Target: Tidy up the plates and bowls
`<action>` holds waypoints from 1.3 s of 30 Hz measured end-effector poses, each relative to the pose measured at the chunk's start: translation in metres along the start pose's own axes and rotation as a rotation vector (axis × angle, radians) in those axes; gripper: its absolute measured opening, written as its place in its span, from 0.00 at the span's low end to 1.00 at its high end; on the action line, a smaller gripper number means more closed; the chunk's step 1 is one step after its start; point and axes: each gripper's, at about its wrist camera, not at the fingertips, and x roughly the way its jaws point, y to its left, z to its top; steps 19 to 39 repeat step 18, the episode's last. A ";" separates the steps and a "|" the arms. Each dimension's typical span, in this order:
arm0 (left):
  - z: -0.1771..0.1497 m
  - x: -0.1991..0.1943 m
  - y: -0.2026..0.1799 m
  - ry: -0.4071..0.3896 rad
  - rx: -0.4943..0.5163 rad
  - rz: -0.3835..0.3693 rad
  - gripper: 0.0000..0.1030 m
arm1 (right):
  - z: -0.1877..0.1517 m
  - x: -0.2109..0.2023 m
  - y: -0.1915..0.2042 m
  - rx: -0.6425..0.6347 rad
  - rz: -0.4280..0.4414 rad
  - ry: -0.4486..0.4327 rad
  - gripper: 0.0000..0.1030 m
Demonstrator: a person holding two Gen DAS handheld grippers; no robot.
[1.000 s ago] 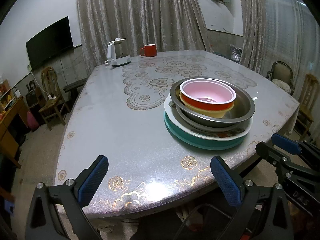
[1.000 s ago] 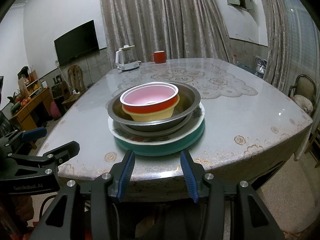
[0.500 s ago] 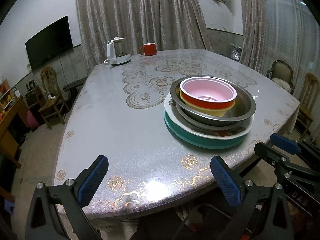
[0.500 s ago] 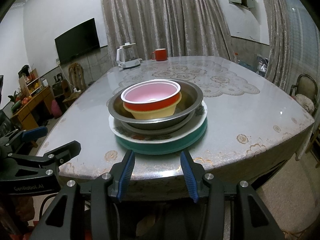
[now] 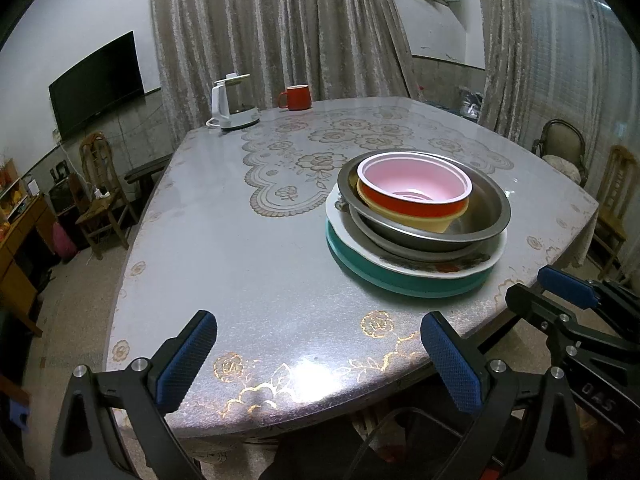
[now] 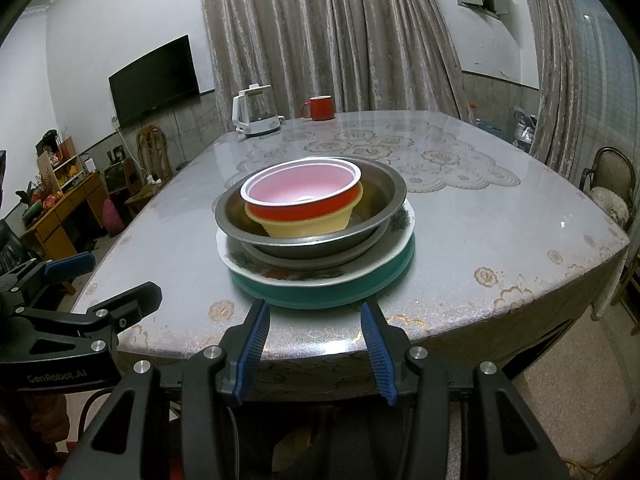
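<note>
One stack stands near the table's front edge: a teal plate (image 6: 320, 294) at the bottom, a white floral plate (image 6: 256, 268), a steel bowl (image 6: 384, 196), a yellow bowl (image 6: 308, 226) and a red bowl with a pink inside (image 6: 300, 190) on top. The stack also shows at right in the left wrist view (image 5: 416, 208). My right gripper (image 6: 316, 344) is open and empty, just in front of the teal plate. My left gripper (image 5: 316, 356) is wide open and empty over the front edge, left of the stack.
A white kettle (image 5: 234, 102) and a red mug (image 5: 296, 97) stand at the table's far side. Chairs stand at the right (image 5: 564, 156) and left (image 5: 98, 196). A wooden cabinet (image 6: 60, 212) and a wall TV (image 6: 154, 80) are at the left.
Both grippers have moved slightly closer to the table and the stack. Both remain open and empty.
</note>
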 end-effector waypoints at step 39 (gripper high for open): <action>0.007 0.009 -0.004 0.003 0.010 -0.008 0.97 | 0.003 0.006 -0.008 0.014 0.002 0.009 0.46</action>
